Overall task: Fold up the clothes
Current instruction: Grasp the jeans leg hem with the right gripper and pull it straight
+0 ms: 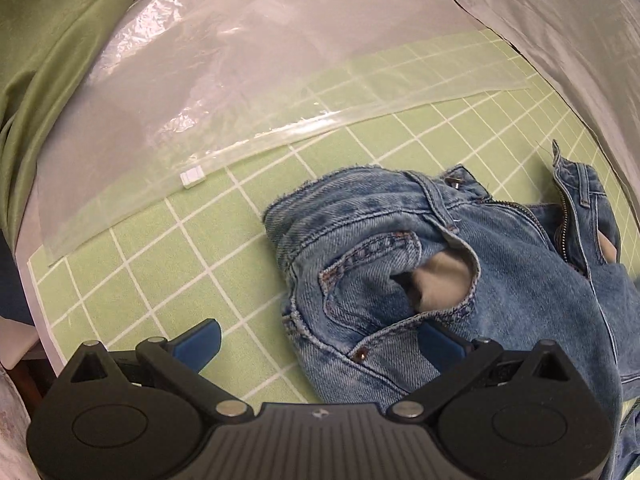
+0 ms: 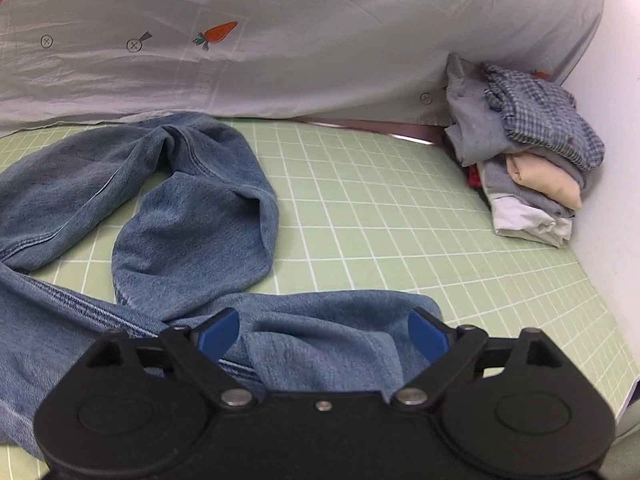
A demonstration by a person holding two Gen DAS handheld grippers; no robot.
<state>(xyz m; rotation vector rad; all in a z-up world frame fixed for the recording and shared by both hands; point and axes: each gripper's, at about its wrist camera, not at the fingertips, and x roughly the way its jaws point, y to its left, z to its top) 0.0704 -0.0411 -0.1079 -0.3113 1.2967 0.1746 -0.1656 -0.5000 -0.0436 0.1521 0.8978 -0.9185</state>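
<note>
left fingers (image 1: 320, 340) wide apart | right fingers (image 2: 324, 334) wide (over jeans (image 2: 192, 216))

The jeans (image 1: 460, 280) are seen to be faded blue denim, rough-woven, with copper rivets and a metal zip at right. A glossy clear plastic bag (image 1: 200, 92) is laid at upper left, beside satiny green cloth (image 1: 48, 40). The gridded green mat (image 2: 400, 220) looks matt and smooth. Soft folded cloth (image 2: 532, 152) is stacked at right.

Green gridded mat (image 2: 400, 208) beneath a grey printed sheet (image 2: 280, 60).
</note>
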